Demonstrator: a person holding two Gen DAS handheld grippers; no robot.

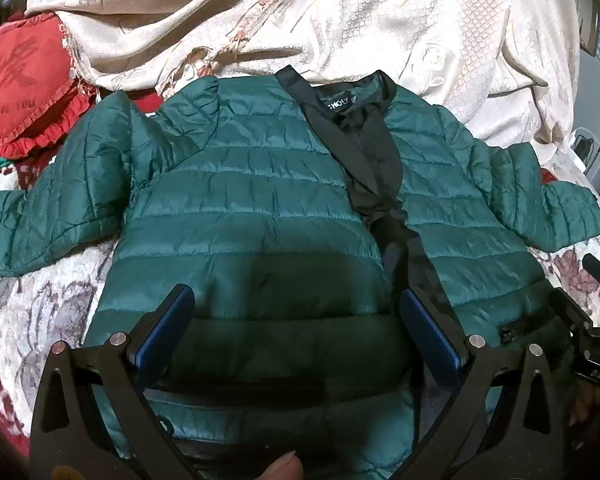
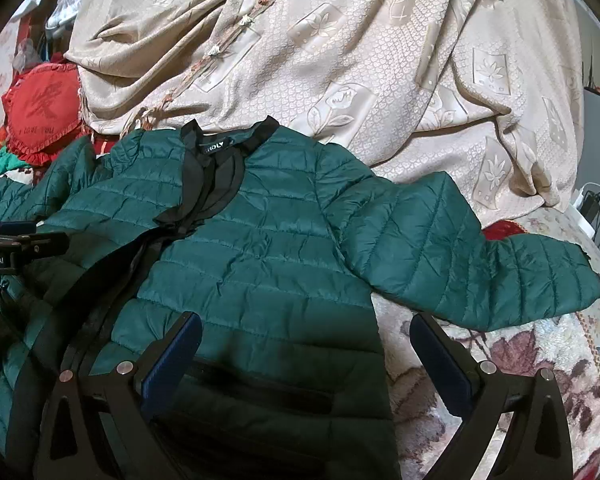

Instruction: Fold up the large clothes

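Pre-fold stage, as I read it: green quilted puffer jacket (image 1: pixel 236 200) lies face up and spread on a floral bedspread (image 1: pixel 40 300), both sleeves out to the sides, front open with the black lining (image 1: pixel 374 168) and neck label showing. No fold made yet.

Left gripper (image 1: pixel 298 332) hovers over the lower left front panel, jaws spread wide, nothing between the blue pads (image 1: pixel 166 328). Right gripper (image 2: pixel 306 360) likewise wide open and empty, straddling the jacket's right side edge near the hem, one finger over fabric, the other over the bedspread.

Next move probably calls for each gripper to drop and pinch a thin layer, likely at the hem corners or the right sleeve (image 2: pixel 480 264), then carry it across the body. Contact with the fabric is hard to judge from these angles.

Shell is slick, shiny nylon with horizontal stitched channels, puffy and light; it will slip and spring back. Beige embossed curtain-like cloth (image 2: pixel 360 60) heaped behind, red ruffled heart cushion (image 1: pixel 24 84) at far left.
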